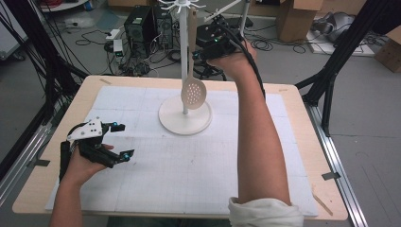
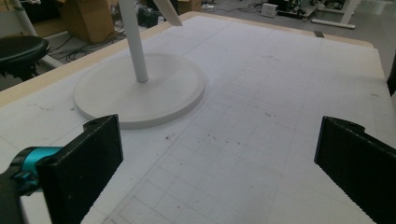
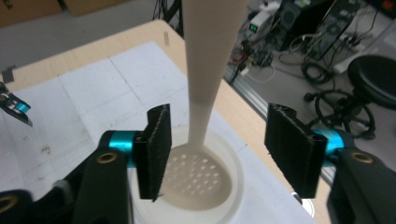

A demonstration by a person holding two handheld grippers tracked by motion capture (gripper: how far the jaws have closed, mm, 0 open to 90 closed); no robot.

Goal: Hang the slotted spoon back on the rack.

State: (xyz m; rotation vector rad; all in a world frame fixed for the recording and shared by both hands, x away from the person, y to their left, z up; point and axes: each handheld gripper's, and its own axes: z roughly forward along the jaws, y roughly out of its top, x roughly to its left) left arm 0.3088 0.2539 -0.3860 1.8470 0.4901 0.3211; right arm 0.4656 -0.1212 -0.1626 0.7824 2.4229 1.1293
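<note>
Release step: slotted spoon (image 1: 194,92) hangs from the rack (image 1: 185,116) hook, handle between the right gripper (image 3: 212,149)'s spread jaws, pads clear of it. Next it likely backs straight off without swinging the spoon. Left gripper (image 1: 121,141) idles wide open over the mat (image 1: 189,161). Hook engagement at the top is cropped, unverifiable.
</note>
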